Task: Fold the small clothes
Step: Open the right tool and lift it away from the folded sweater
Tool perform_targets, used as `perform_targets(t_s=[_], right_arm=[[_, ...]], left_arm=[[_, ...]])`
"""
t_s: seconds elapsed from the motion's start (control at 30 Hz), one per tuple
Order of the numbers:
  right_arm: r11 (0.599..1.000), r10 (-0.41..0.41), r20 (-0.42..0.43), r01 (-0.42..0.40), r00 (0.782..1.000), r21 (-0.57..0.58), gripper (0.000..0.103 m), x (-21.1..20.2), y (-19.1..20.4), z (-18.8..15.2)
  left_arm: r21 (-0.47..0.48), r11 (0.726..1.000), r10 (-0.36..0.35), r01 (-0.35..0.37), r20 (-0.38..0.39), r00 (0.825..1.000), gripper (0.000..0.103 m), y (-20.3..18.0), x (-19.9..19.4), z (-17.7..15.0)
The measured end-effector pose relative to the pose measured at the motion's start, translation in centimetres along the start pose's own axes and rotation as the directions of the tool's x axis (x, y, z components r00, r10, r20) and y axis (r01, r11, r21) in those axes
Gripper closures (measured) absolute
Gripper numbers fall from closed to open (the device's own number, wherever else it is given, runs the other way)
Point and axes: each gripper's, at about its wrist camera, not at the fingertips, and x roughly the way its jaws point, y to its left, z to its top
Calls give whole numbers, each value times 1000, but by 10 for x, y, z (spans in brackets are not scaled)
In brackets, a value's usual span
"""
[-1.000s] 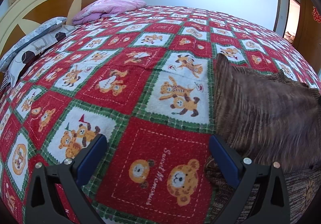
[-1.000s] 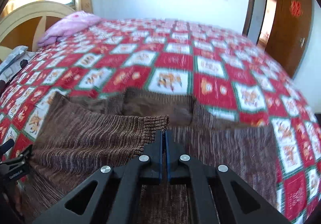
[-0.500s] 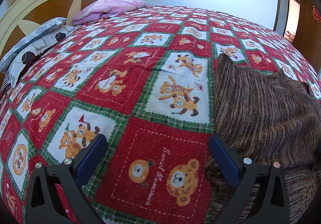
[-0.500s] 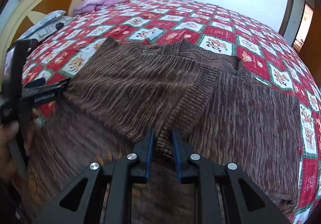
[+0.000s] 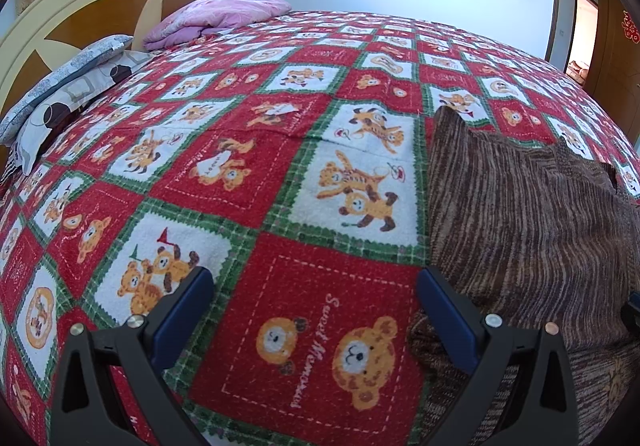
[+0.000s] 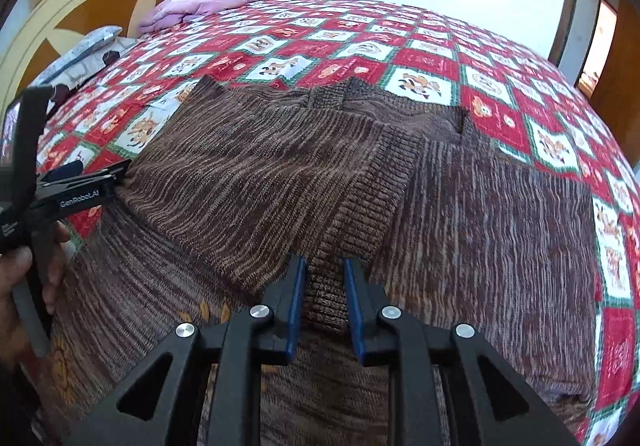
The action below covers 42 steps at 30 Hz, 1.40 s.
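Since a second ago the right gripper [image 6: 325,288] has come down from above the bed, where its blue pads were pressed together, and now sits low over the brown striped knitted sweater [image 6: 248,182]; its jaws stand slightly parted, with the ribbed cuff of the folded-over sleeve [image 6: 360,214] between the blue pads [image 6: 297,300]. Whether the pads press on the cuff is hard to judge, as a sliver of gap shows on each side. That sleeve, lifted a second ago, now lies flat, diagonally across the sweater's body.

Nearest in the left wrist view, the left gripper [image 5: 316,310] hovers spread wide over a red square of the teddy-bear patterned red, white and green blanket [image 5: 248,182], nothing between its fingers; its right finger sits just beside the sweater's edge. It has kept its place. In the right wrist view a hand [image 6: 24,270] holds it at the sweater's left side.

Farther off, a grey patterned pillow [image 5: 68,78] and a folded pink quilt [image 5: 224,14] rest by the cream and brown wooden headboard [image 5: 92,6]. A brown door [image 6: 616,58] stands at far right. The sweater's near hem is cut off by the gripper frame.
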Motion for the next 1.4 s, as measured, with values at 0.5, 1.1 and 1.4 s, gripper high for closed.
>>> perform_targets(t_s=[0.5, 1.1, 1.4], right_arm=[[1000, 1, 12, -2, 1000, 19, 74, 0, -5, -2], [993, 4, 51, -10, 999, 115, 54, -43, -34, -50], [996, 10, 38, -13, 999, 86, 49, -63, -25, -78]], left_arm=[[9, 1000, 10, -10, -3, 1000, 0, -1, 0, 0], [47, 998, -30, 30, 5, 1000, 0, -2, -34, -13], [126, 988, -92, 87, 32, 995, 0, -8, -75, -41]])
